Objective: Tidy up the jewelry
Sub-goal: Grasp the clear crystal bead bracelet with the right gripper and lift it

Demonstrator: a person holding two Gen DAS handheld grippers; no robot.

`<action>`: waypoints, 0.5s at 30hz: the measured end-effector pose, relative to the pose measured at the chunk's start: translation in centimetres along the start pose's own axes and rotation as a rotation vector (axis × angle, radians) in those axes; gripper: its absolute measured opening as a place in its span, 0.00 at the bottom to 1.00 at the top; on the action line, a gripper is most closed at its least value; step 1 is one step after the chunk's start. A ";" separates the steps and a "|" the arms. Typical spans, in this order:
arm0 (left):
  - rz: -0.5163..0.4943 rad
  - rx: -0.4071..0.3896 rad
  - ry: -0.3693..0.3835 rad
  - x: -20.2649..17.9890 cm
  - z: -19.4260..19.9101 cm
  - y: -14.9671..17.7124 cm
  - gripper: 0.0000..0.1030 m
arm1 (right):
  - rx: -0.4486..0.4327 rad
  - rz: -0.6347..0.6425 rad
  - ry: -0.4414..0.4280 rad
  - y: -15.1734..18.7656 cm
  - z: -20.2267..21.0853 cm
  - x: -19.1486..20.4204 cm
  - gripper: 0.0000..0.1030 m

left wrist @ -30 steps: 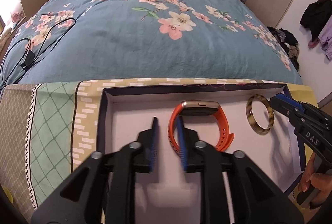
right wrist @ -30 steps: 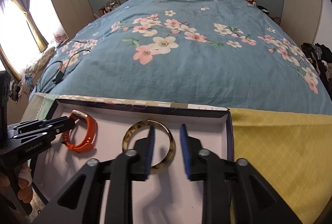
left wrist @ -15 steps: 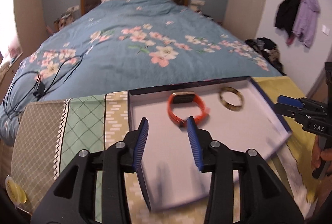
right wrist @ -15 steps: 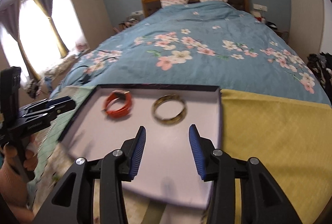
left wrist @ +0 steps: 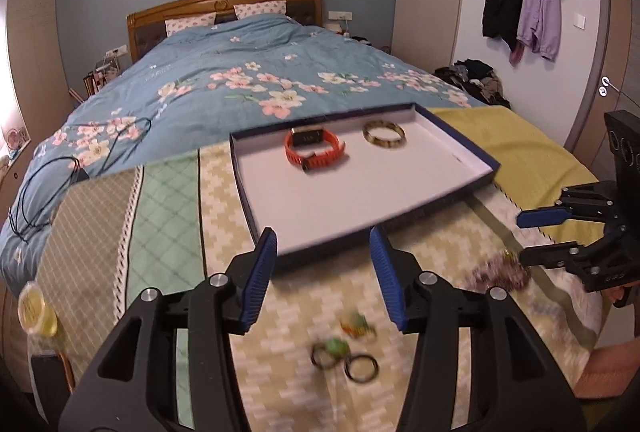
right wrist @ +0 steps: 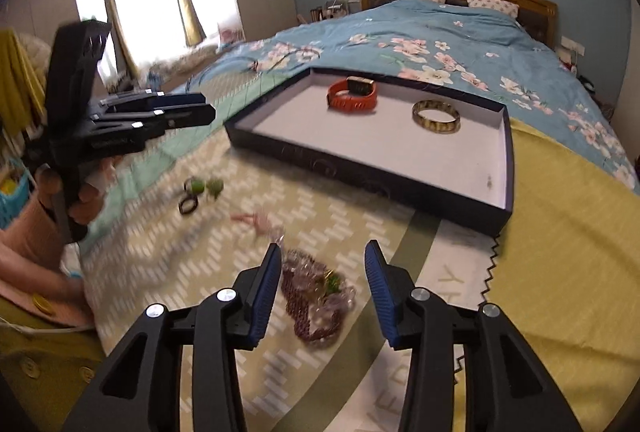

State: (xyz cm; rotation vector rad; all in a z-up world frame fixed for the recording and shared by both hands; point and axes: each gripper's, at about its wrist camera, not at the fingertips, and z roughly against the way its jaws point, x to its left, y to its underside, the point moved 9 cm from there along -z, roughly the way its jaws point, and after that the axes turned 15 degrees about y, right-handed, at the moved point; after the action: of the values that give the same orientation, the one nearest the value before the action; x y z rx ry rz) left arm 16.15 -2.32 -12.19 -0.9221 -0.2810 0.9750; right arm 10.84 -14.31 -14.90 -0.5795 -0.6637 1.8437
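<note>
Two pieces were in already: the orange watch (left wrist: 315, 150) and the mottled bangle (left wrist: 384, 134) lay side by side in the box lid (left wrist: 460, 155), well ahead of both sets of jaws. So the job was partly done, I'd judge, with plenty left out on the patterned cloth (left wrist: 168, 199) over the bed.

The left gripper (left wrist: 323, 278) had just been opening and its jaws stood spread with nothing between them. Just below and ahead of them lay the dark rings (left wrist: 362, 368) and a green bit (left wrist: 334, 347), blurred, hard to name.

The right gripper (right wrist: 320, 294) had its jaws parted too and pinched nothing. The purple bead strand (right wrist: 316, 298) sat heaped between them on the cloth, untouched. A pink piece (right wrist: 256, 220) lay just ahead of them.

Those loose pieces still had to go in the lid.
</note>
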 end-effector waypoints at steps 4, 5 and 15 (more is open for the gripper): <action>-0.002 0.002 0.001 -0.8 0.6 1.4 0.47 | 0.010 0.073 0.014 0.1 -1.2 1.9 0.40; -0.002 0.003 0.003 -0.9 0.7 1.7 0.48 | 0.012 0.088 0.017 0.1 -1.6 2.3 0.40; -0.023 0.032 0.063 -2.5 1.5 4.1 0.48 | 0.006 0.155 0.071 -0.2 -2.1 2.8 0.16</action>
State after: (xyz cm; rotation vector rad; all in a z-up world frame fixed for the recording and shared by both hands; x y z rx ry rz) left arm 11.48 -2.65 -14.00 -0.9165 -0.2221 0.9255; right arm 11.45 -11.29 -16.55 -0.7053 -0.5795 1.9583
